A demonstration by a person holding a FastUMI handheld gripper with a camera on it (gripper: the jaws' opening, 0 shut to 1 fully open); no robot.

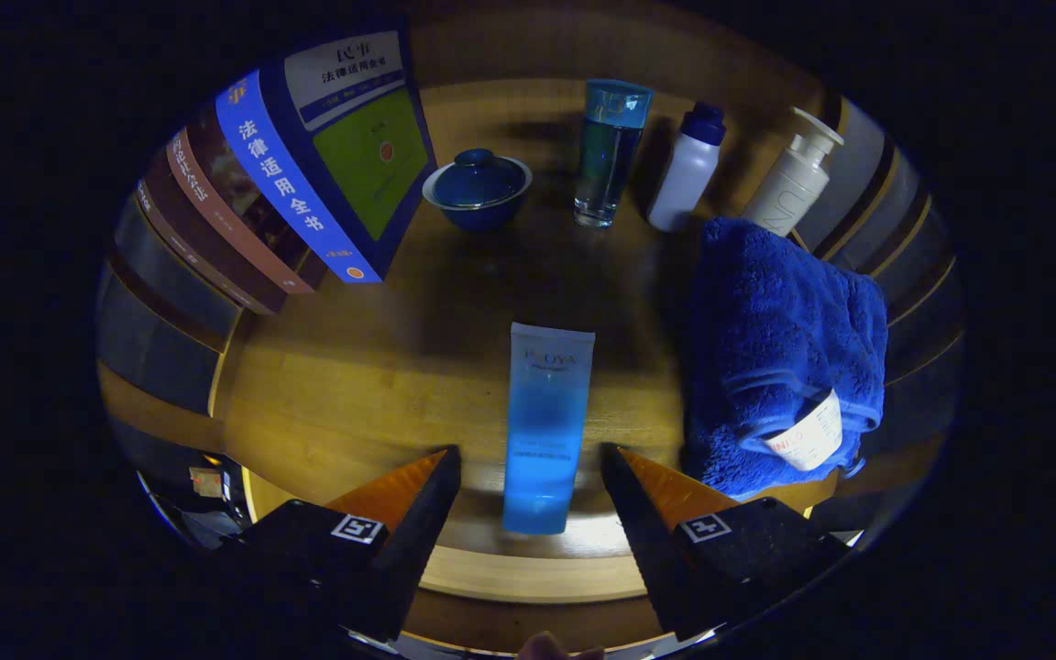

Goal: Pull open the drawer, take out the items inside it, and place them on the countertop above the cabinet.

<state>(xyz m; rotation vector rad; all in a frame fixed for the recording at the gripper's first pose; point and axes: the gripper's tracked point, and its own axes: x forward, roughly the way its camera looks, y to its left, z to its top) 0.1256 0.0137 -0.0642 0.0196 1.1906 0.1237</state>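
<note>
A blue and clear cosmetic tube [544,426] lies flat on the wooden countertop [354,385], pointing away from me. Its near end sits between my fingers, with a gap on each side. My gripper [530,458] is open and hovers over the counter's front edge. The fingers [427,500] touch nothing. A folded blue towel [780,353] with a white tag lies just right of the tube, beyond my right finger.
At the back of the counter stand a blue lidded bowl [478,188], a clear blue bottle [610,151], a white bottle with a dark cap [688,165] and a white pump bottle [794,179]. Several books [308,174] lean at the back left.
</note>
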